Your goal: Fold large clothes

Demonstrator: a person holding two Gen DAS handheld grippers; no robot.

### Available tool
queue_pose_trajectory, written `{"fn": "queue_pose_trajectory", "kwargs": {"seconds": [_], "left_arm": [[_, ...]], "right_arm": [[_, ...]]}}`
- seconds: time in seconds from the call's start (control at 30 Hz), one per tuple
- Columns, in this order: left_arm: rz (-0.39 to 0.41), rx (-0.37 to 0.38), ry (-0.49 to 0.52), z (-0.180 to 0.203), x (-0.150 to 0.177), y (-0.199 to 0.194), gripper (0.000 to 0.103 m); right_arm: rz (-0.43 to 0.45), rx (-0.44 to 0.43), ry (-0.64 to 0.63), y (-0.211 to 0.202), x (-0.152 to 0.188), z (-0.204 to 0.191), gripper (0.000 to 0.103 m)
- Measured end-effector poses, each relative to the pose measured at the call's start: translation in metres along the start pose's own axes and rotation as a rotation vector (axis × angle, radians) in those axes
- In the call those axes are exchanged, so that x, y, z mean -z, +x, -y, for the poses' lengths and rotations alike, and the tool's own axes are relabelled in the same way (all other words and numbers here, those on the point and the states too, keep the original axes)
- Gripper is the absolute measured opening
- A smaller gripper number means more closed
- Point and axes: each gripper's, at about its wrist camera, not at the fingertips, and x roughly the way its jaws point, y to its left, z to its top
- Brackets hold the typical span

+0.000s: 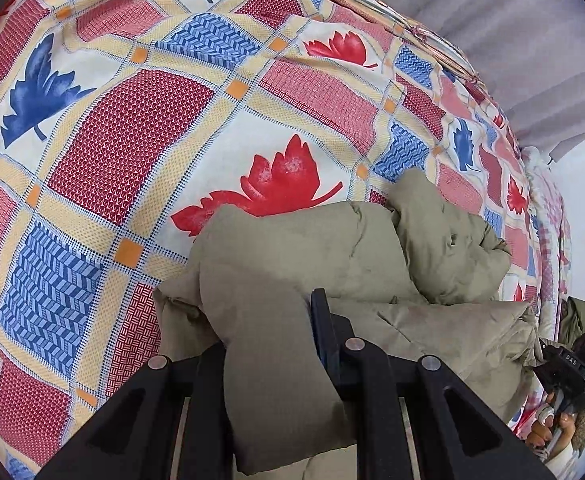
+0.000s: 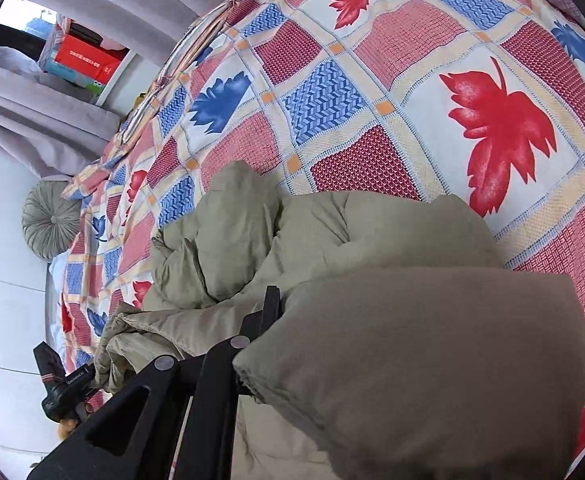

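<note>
An olive-green padded jacket [image 1: 332, 248] lies bunched on a bed with a leaf-patterned cover [image 1: 132, 128]. My left gripper [image 1: 268, 320] is shut on a fold of the jacket that drapes down between its black fingers [image 1: 324, 320]. In the right wrist view the jacket [image 2: 312, 232] fills the lower middle. My right gripper [image 2: 292, 312] is shut on a thick fold of it [image 2: 432, 340], which hides the right finger; only the left finger [image 2: 268, 312] shows. The right gripper also shows at the right edge of the left wrist view [image 1: 572, 364].
The patterned bed cover [image 2: 412, 80] spreads beyond the jacket. Grey curtains [image 2: 52, 112] hang past the bed's far edge. A round grey cushion [image 2: 50, 220] and a red box on a shelf [image 2: 86, 62] lie at the left.
</note>
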Motion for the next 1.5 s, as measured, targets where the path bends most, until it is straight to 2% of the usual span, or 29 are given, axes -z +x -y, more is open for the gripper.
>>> {"fn": "queue_pose_trajectory", "kwargs": {"seconds": [0.03, 0.1, 0.13, 0.17, 0.2, 0.23, 0.27, 0.33, 0.37, 0.4, 0.47, 0.6, 0.7, 0.8, 0.93, 1.07, 1.17, 1.27, 1.5], "left_arm": [[0.007, 0.002, 0.015, 0.001, 0.0, -0.003, 0.02], [0.03, 0.023, 0.048, 0.004, 0.002, -0.013, 0.034], [0.043, 0.03, 0.06, 0.005, 0.004, -0.018, 0.058], [0.061, 0.025, 0.072, 0.007, 0.005, -0.024, 0.092], [0.091, -0.003, 0.089, 0.011, 0.006, -0.032, 0.103], [0.133, -0.037, 0.117, 0.015, 0.008, -0.039, 0.103], [0.144, -0.051, 0.148, 0.018, 0.009, -0.043, 0.103], [0.137, -0.074, 0.181, 0.023, 0.013, -0.045, 0.103], [0.13, -0.082, 0.191, 0.024, 0.015, -0.045, 0.103], [0.125, -0.094, 0.199, 0.025, 0.018, -0.046, 0.103], [0.119, -0.109, 0.213, 0.027, 0.028, -0.046, 0.103], [0.076, -0.089, 0.189, 0.022, 0.059, -0.046, 0.103], [0.039, -0.072, 0.176, 0.013, 0.087, -0.044, 0.103], [-0.011, -0.034, 0.144, -0.003, 0.116, -0.041, 0.103], [-0.068, 0.074, -0.008, -0.037, 0.149, -0.032, 0.103], [-0.09, 0.15, -0.169, -0.062, 0.168, -0.015, 0.103], [-0.065, 0.164, -0.212, -0.064, 0.168, -0.004, 0.103], [-0.026, 0.191, -0.25, -0.056, 0.153, 0.011, 0.103], [0.015, 0.209, -0.31, -0.052, 0.129, 0.036, 0.103]], "right_arm": [[-0.002, -0.004, 0.009, 0.001, -0.001, 0.0, 0.01], [0.0, -0.019, 0.023, -0.002, -0.002, 0.0, 0.012], [0.001, -0.026, 0.023, -0.004, -0.003, 0.0, 0.012], [-0.002, -0.03, 0.021, -0.006, -0.003, -0.001, 0.013], [-0.008, -0.032, 0.018, -0.007, -0.003, -0.002, 0.014], [-0.014, -0.041, 0.016, -0.007, -0.003, -0.003, 0.015], [-0.019, -0.045, 0.015, -0.007, -0.003, -0.003, 0.021], [-0.019, -0.046, 0.017, -0.009, -0.003, -0.004, 0.045], [-0.004, -0.054, 0.021, -0.011, -0.004, -0.005, 0.073], [0.016, -0.064, 0.026, -0.015, -0.004, -0.005, 0.085], [0.066, -0.092, 0.041, -0.026, -0.005, -0.007, 0.085], [0.064, -0.115, 0.052, -0.039, -0.002, -0.01, 0.085], [0.043, -0.137, 0.067, -0.049, 0.019, -0.002, 0.085], [0.005, -0.16, 0.087, -0.06, 0.057, 0.016, 0.085], [-0.069, -0.16, 0.133, -0.064, 0.115, 0.051, 0.085], [-0.095, -0.156, 0.254, -0.052, 0.151, 0.091, 0.085], [-0.079, -0.219, 0.354, -0.036, 0.16, 0.115, 0.085], [-0.063, -0.276, 0.407, -0.019, 0.157, 0.123, 0.085], [-0.063, -0.357, 0.409, 0.021, 0.139, 0.112, 0.086]]}}
